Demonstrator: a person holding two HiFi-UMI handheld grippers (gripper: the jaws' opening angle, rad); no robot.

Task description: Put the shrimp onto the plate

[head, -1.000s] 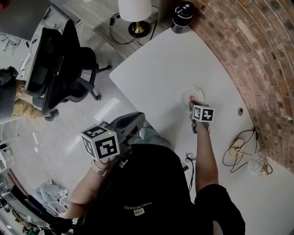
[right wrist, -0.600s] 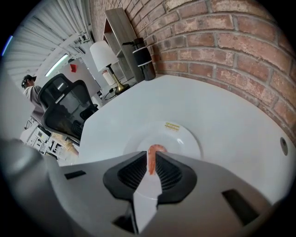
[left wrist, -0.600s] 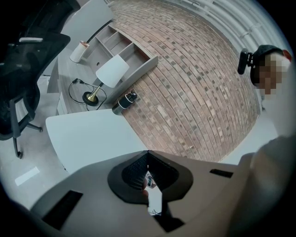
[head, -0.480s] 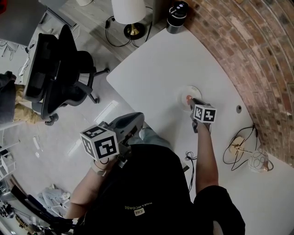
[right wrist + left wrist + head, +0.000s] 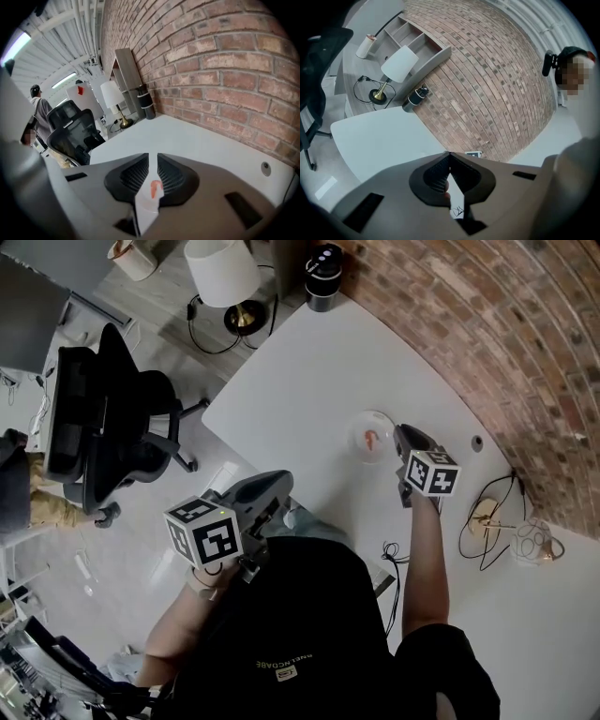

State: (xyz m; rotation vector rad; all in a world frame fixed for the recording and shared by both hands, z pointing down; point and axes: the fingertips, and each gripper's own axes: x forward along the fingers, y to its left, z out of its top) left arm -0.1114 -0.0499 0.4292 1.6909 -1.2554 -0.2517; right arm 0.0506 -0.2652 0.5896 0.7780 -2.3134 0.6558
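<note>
shrimp (image 5: 373,440): orange-pink | plate (image 5: 355,441): pale | table (image 5: 309,367): white | wall (image 5: 497,324): red brick | chair (image 5: 117,423): black

Ahead and left of the right gripper (image 5: 403,434) the white tabletop (image 5: 309,381) lies bare up to a black cylindrical container (image 5: 322,265) at the far corner, save the small white plate (image 5: 357,428) just beside the jaws. A red brick wall (image 5: 525,352) closes off its right side, and tangled black cables (image 5: 487,545) lie behind it.
</note>
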